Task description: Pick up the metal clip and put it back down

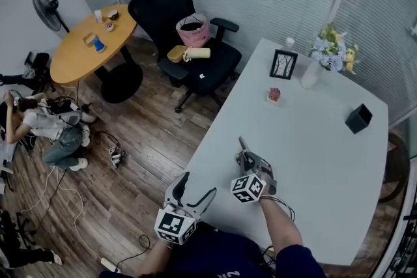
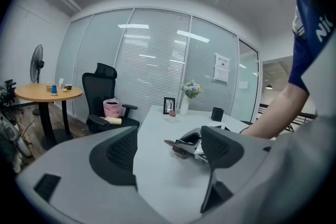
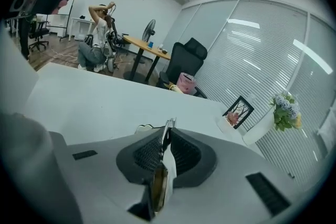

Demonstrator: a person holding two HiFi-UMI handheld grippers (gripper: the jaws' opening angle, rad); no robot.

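Metal clip [image 3: 157,186]: clamped edge-on between the pads of the right tool [image 3: 167,136], whose jaws stand nearly together on the thin metal, one end poking out past the fingertips. The narrow pinch suits so flat a piece and keeps it from swivelling. Location: low over the table [image 1: 326,140], near its left edge toward the near corner; whether the clip touches the surface cannot be told. Judged stage: carried, not yet released. Left tool [image 1: 195,189]: jaws wide apart, nothing between them, held just off the table's near-left corner and aimed at the clip, evidently parked out of the way since one tool suffices. Other items, grouped toward the far edge and well apart from the work: picture frame [image 1: 283,64], vase of flowers [image 1: 311,75], small black box [image 1: 358,118].
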